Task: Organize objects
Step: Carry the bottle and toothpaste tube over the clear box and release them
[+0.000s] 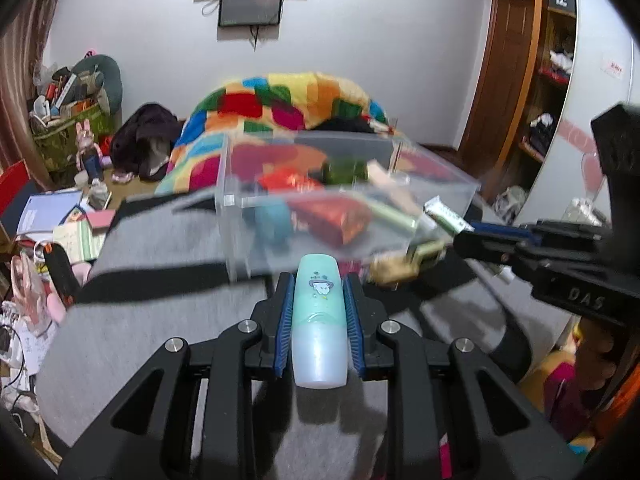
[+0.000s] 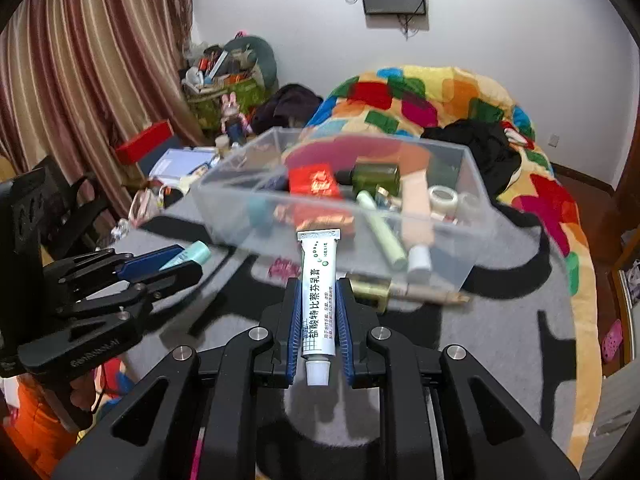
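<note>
My left gripper (image 1: 319, 282) is shut on a mint-green bottle (image 1: 319, 320) with a cartoon print, held above the grey cloth just before the clear plastic box (image 1: 240, 200). My right gripper (image 2: 319, 286) is shut on a white ointment tube (image 2: 318, 300), cap toward me, its crimped end at the near wall of the clear box (image 2: 472, 240). The box holds a red packet (image 2: 316, 182), a dark green bottle (image 2: 376, 178), a pale green tube (image 2: 380, 232), a tape roll (image 2: 443, 197) and more. The left gripper (image 2: 188, 264) shows at the left of the right wrist view; the right gripper (image 1: 460, 232) at the right of the left wrist view.
A gold-capped item (image 2: 400, 290) lies on the grey and black cloth (image 2: 500, 340) in front of the box. A colourful quilt (image 2: 440, 96) lies behind. Cluttered books and toys (image 1: 60, 216) sit at left, a wooden wardrobe (image 1: 520, 80) at right.
</note>
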Demonstrator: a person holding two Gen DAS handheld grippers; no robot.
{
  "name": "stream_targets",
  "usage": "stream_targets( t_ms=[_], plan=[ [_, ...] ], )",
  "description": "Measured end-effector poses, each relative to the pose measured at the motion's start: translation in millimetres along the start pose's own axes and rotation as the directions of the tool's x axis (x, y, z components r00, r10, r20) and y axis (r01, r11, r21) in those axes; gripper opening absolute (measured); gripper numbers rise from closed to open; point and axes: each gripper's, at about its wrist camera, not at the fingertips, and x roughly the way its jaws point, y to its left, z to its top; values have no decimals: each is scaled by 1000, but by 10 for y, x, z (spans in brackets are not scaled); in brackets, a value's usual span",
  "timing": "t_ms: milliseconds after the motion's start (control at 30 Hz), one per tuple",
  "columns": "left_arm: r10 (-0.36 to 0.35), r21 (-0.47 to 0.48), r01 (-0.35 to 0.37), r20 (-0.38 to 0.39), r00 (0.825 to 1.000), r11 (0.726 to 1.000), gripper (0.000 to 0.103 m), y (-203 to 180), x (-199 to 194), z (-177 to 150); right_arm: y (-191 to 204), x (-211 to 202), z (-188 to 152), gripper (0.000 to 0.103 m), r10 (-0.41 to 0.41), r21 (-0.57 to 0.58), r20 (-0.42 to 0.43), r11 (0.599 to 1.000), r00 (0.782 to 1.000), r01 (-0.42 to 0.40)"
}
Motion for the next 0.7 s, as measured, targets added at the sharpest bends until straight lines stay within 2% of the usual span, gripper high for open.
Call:
stream_targets(
  t_ms=[200, 400, 567, 700],
  plan=[
    [15, 19, -16, 81, 997, 1000, 24, -31, -64, 277, -79, -60, 231, 15, -29, 21, 62, 999, 998, 28],
    [21, 14, -22, 78, 997, 1000, 24, 9, 95, 494, -169, 3, 462, 15, -66, 24, 93, 998, 993, 64],
    [14, 4, -14, 47, 999, 1000, 24, 56, 282, 647, -244, 236, 578, 15, -70, 37, 50, 997, 996, 68],
    [13, 9, -13, 17, 1000, 1000, 24, 58, 429, 731, -313, 499, 596, 15, -36, 74, -11, 997, 999, 37]
  ],
)
